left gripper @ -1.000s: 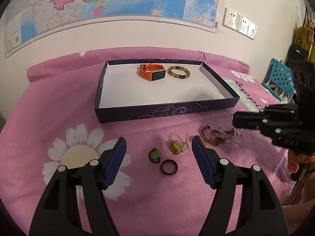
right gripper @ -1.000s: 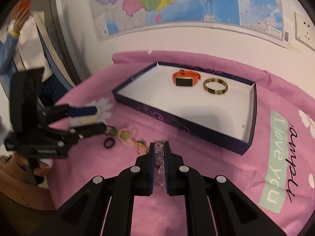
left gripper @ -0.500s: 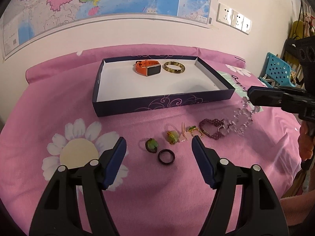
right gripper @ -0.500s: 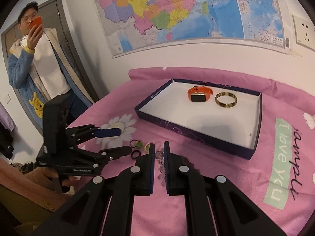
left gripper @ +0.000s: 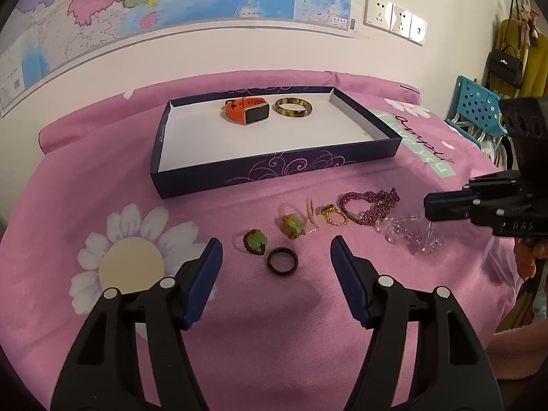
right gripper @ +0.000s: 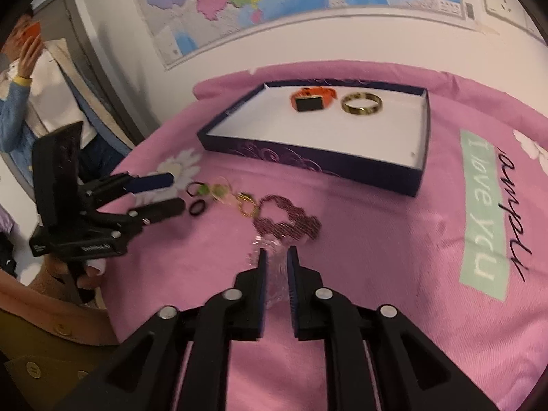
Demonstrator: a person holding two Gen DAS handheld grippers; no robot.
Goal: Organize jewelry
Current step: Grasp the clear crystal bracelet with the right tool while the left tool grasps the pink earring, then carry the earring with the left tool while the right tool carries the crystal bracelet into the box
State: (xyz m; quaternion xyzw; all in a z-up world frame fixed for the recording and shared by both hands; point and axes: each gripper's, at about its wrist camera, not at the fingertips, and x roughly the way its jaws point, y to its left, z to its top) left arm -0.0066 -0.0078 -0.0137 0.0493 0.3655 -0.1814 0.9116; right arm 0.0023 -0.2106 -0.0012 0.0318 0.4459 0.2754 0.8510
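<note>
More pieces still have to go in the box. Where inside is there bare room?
The dark blue box is bare white across its near half and both ends. Only the far middle is taken, where the orange smartwatch sits beside the gold bangle.

Far beyond the jaws, a colourful paper wall map (left gripper: pixel 164 3) hangs beside white wall sockets (left gripper: pixel 394 17). Right of them stands a blue perforated plastic chair (left gripper: pixel 479 102); a black handbag (left gripper: pixel 505 65) hangs above.
</note>
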